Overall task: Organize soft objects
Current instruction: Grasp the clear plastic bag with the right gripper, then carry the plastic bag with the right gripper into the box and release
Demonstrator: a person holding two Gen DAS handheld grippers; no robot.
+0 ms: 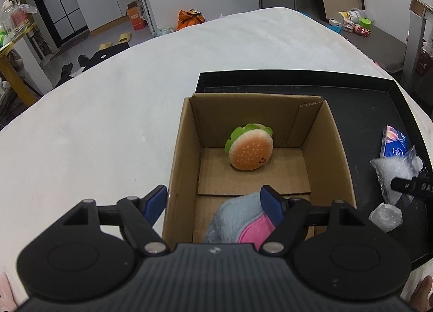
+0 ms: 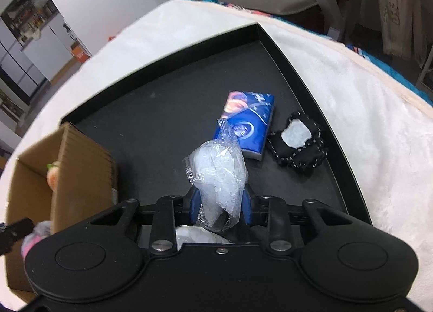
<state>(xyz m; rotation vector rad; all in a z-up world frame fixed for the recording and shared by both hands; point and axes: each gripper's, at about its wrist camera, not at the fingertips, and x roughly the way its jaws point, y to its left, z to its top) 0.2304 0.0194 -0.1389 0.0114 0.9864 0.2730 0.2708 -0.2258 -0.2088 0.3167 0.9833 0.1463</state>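
Observation:
A cardboard box [image 1: 319,133] stands on the black tray [image 1: 379,111]. A plush burger [image 1: 250,150] lies inside at the far end. A grey and pink plush [image 1: 238,220] lies at the near end. My left gripper [image 1: 213,199] is open over the box's near left wall, its right finger by that plush. My right gripper [image 2: 220,201] is shut on a clear bag of white stuffing [image 2: 216,174] above the tray [image 2: 162,95]. That bag also shows in the left wrist view [image 1: 395,168].
A blue tissue pack [image 2: 249,122] and a black stitched cushion [image 2: 297,144] lie on the tray to the right. The box [image 2: 81,160] stands at the tray's left. Another clear bag [image 1: 385,215] lies near the box. White cloth [image 1: 94,122] covers the table.

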